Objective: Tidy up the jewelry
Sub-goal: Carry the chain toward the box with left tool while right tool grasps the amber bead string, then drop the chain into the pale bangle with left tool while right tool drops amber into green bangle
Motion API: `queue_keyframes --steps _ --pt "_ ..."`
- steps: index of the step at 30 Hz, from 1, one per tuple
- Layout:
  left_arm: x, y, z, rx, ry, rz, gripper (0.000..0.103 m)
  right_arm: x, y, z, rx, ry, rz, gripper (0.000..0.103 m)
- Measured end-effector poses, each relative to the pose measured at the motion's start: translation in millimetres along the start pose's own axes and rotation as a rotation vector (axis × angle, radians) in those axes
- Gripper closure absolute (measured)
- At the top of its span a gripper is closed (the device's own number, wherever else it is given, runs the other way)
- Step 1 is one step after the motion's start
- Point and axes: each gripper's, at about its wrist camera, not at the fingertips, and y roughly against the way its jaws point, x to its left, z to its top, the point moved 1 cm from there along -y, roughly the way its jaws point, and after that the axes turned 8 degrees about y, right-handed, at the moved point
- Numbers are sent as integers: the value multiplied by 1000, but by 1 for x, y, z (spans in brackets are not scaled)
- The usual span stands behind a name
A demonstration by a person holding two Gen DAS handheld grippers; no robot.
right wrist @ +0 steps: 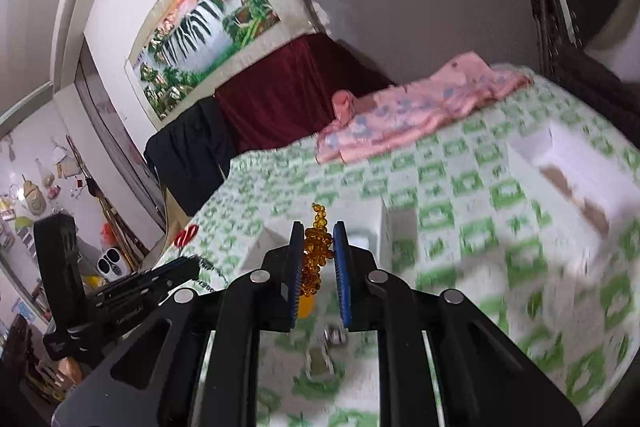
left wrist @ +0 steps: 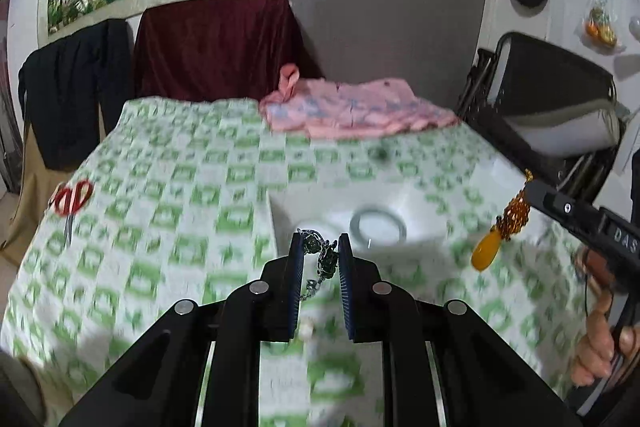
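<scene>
My left gripper is shut on a silver chain with dark green stones, whose loose end hangs down between the pads. It is lifted above a white tray that holds a pale bangle. My right gripper is shut on a string of amber beads. A yellow drop pendant dangles below it. In the left wrist view the right gripper comes in from the right with the beads and pendant hanging. The left gripper shows at the left of the right wrist view.
The table wears a green-and-white checked cloth. Red-handled scissors lie at its left edge and a pink garment at the back. A second white box stands on the right. Small silver pieces lie under my right gripper. A black chair is behind.
</scene>
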Motion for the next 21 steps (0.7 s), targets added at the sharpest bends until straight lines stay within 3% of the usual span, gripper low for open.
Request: queue_keyframes --steps 7,16,17,19,21 --pt "-12 -42 28 18 16 -5 86 3 -50 20 40 25 -25 89" --pt "1 -109 17 141 44 16 85 -16 -130 1 203 27 -57 88" --pt "3 -113 14 149 44 20 83 -20 -135 -2 207 20 -75 87" --pt "4 -115 10 146 36 35 64 -25 -139 -5 218 18 -80 83" --pt "5 -112 8 131 33 40 52 -28 -136 -5 207 11 -81 80"
